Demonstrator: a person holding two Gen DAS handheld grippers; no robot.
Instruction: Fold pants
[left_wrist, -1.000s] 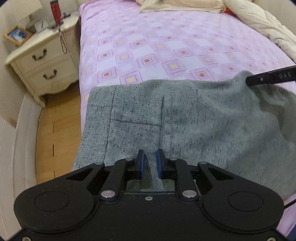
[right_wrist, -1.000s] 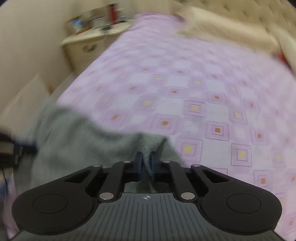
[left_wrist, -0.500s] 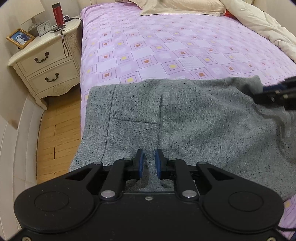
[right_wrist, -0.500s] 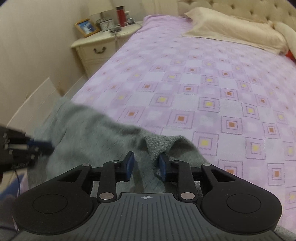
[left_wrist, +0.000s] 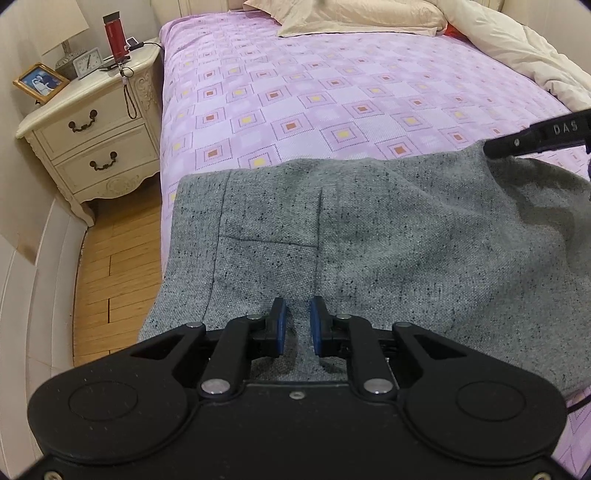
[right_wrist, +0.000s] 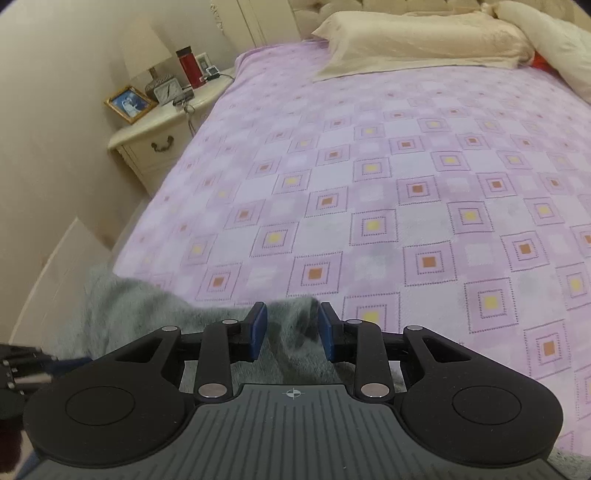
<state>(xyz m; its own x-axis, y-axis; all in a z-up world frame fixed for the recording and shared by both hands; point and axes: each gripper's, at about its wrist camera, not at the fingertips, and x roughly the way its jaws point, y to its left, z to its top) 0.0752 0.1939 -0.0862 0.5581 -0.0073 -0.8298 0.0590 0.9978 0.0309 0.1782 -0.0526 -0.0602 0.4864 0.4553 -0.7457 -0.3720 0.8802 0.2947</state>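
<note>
Since half a second ago the right gripper (right_wrist: 290, 330) has spread its fingers (right_wrist: 257, 330) wider and let the cloth fall lower between them; one second ago they were pinched on a raised fold. Left gripper (left_wrist: 296, 325) shows almost no change: fingers (left_wrist: 279, 325) slightly apart, with a ridge of cloth lying in the gap, not squeezed.

Surface: bed (left_wrist: 332, 103) with a lilac sheet printed in squares, seen in both views. Grey speckled pants (left_wrist: 369, 251) lie across the near end of the bed, flat for the most part, with one side hanging over the bed edge toward the wooden floor (left_wrist: 110, 266). Seams and a pocket line show on the left half of the cloth.

Pose: left gripper low over the near hem, pointing up the bed. Right gripper at the far right corner of the pants; in the left wrist view its black tip touches or sits just above the cloth edge there, I cannot tell which. In the right wrist view the cloth is blurred under the open fingers.

Surroundings: cream nightstand (left_wrist: 92, 122) beside the bed, carrying a lamp (left_wrist: 64, 37), a clock (left_wrist: 88, 61), a framed photo (left_wrist: 40, 82) and a red bottle (left_wrist: 113, 37). Pillow (left_wrist: 354, 16) and a bunched cream duvet (left_wrist: 524, 55) at the head end, well apart from the pants.
</note>
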